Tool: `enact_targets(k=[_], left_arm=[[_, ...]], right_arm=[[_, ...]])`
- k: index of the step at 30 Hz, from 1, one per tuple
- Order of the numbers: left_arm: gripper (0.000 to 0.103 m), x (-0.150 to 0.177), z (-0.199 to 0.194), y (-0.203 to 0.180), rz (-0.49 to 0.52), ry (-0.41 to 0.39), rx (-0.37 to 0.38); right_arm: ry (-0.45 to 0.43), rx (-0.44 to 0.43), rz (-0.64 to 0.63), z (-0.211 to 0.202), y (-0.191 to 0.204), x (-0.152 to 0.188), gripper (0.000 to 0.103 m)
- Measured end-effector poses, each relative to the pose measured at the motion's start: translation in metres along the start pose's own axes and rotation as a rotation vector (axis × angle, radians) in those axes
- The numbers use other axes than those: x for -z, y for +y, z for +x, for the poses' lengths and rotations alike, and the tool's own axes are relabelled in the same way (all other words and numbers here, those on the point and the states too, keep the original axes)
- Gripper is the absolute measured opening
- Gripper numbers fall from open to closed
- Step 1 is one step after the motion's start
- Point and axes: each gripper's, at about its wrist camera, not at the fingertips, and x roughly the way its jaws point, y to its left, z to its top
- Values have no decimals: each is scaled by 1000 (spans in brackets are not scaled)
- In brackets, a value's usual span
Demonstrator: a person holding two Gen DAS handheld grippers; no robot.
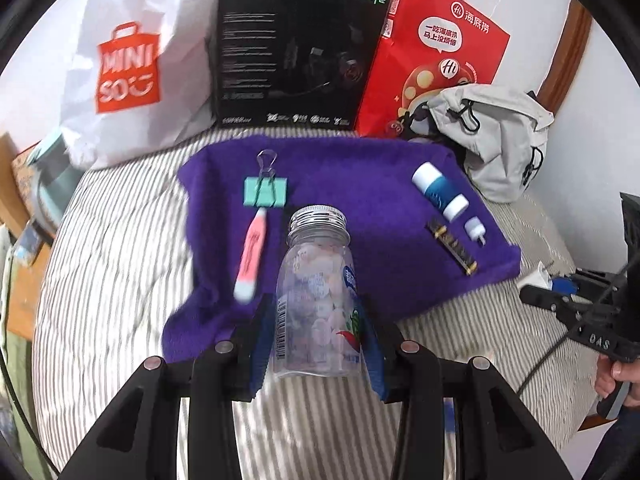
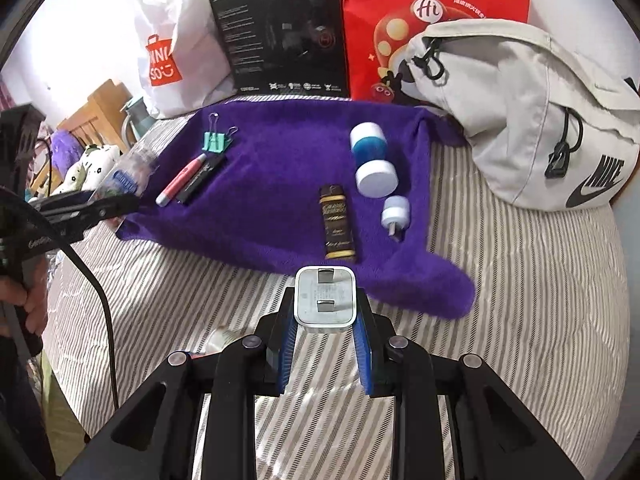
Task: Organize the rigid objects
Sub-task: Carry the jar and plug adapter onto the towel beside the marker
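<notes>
My left gripper (image 1: 316, 312) is shut on a clear plastic candy bottle (image 1: 316, 280) with a silver cap, held over the near edge of the purple cloth (image 1: 360, 184). My right gripper (image 2: 325, 300) is shut on a white plug adapter (image 2: 325, 296), just short of the cloth's (image 2: 280, 152) front edge. On the cloth lie a teal binder clip (image 1: 265, 190), a pink pen (image 1: 251, 256), a blue-and-white bottle (image 2: 370, 160), a small white dropper bottle (image 2: 394, 212) and a brown-and-gold bar (image 2: 338, 222). A black flat item (image 2: 200, 180) lies beside the pen.
The cloth rests on a striped bed (image 2: 520, 280). Behind it stand a white shopping bag (image 1: 132, 60), a black box (image 1: 296, 48) and a red paper bag (image 1: 436, 48). A grey backpack (image 2: 540, 112) sits at the right. A hand (image 1: 618, 376) holds the other gripper.
</notes>
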Motion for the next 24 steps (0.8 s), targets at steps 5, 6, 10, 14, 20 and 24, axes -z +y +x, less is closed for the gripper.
enact_targets(k=[5, 6, 10, 14, 20, 24], left_arm=[[38, -25, 33, -3, 24, 27, 16], [38, -28, 41, -4, 26, 35, 18], [38, -33, 72, -8, 37, 74, 18], [38, -33, 91, -14, 66, 106, 1], [38, -35, 101, -21, 111, 123, -38], [38, -37, 103, -24, 133, 124, -55]], right_arm=[[7, -4, 7, 0, -6, 0, 26], [13, -2, 13, 1, -8, 1, 26], [37, -4, 21, 6, -14, 6, 26], [52, 1, 29, 10, -20, 8, 26], [50, -5, 42, 12, -26, 6, 26], [56, -16, 41, 16, -25, 5, 26]])
